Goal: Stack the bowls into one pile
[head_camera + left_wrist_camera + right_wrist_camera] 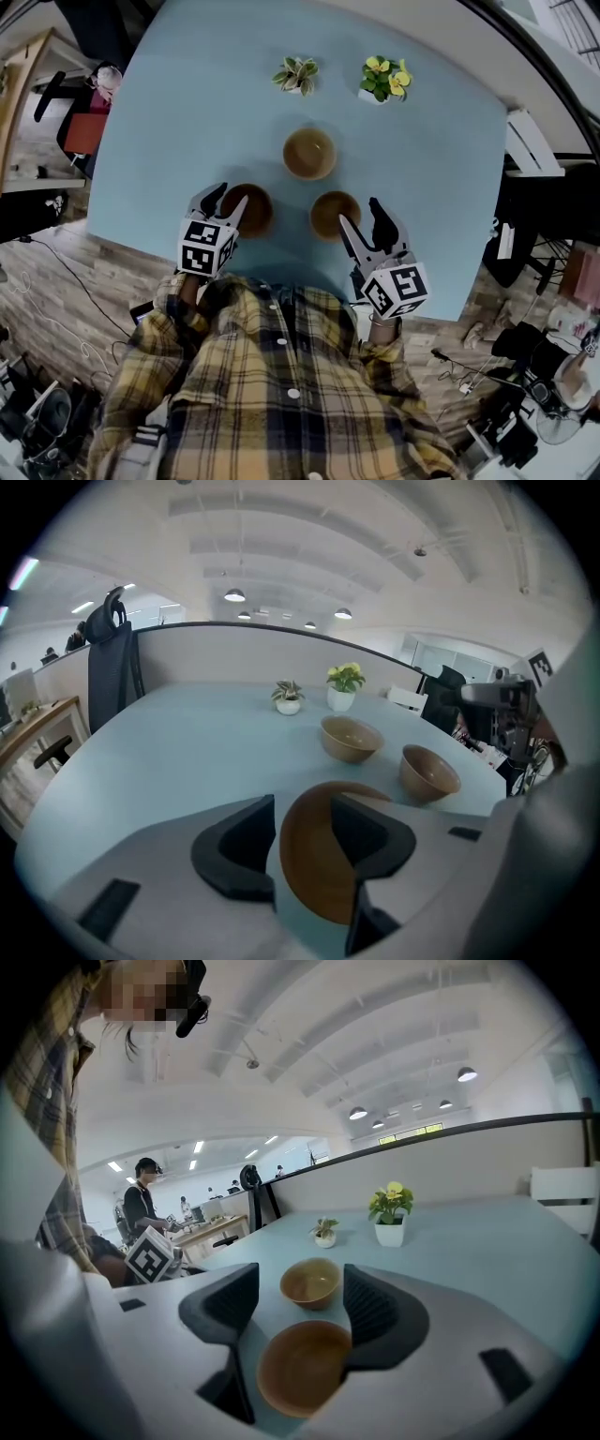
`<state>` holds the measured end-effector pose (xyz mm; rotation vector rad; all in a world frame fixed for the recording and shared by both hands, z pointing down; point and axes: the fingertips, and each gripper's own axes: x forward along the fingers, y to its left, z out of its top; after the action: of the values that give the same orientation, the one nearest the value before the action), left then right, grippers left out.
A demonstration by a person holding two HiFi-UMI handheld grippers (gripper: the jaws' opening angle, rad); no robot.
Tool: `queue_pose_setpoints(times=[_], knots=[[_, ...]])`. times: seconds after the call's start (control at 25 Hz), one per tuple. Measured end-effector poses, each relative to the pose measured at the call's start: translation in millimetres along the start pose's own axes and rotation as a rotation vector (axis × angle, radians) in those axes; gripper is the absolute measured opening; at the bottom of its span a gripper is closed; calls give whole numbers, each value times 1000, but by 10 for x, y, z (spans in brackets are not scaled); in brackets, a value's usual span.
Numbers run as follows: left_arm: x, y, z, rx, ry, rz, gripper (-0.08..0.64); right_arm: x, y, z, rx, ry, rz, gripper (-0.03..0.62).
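Three brown bowls sit upright and apart on the light blue table (187,112): a far one (309,153), a left one (248,208) and a right one (335,214). My left gripper (230,195) is at the left bowl (314,874). Its jaws stand astride the near-left rim, one finger (370,841) inside the bowl and the other outside, with no pad clearly pressing. My right gripper (359,214) is open over the near-right side of the right bowl (302,1368), which lies low between its jaws. The far bowl (311,1283) stands beyond.
Two small potted plants (296,75) (384,80) stand at the table's far side, behind the bowls. The table's near edge runs just under both grippers. Chairs, desks and cables fill the floor around the table.
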<state>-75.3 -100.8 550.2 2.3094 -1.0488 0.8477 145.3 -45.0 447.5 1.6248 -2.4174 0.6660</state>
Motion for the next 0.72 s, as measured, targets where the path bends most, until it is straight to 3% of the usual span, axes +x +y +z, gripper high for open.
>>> queue_pose_setpoints(times=[0.2, 0.4, 0.72], knots=[[84, 30, -107, -11, 40, 3, 140, 18, -36, -20, 9, 4, 0, 270], [85, 92, -146, -32, 44, 22, 43, 50, -27, -32, 8, 10, 8, 270], [56, 46, -96, -107, 11, -19, 11, 45, -23, -52, 3, 20, 9, 270]])
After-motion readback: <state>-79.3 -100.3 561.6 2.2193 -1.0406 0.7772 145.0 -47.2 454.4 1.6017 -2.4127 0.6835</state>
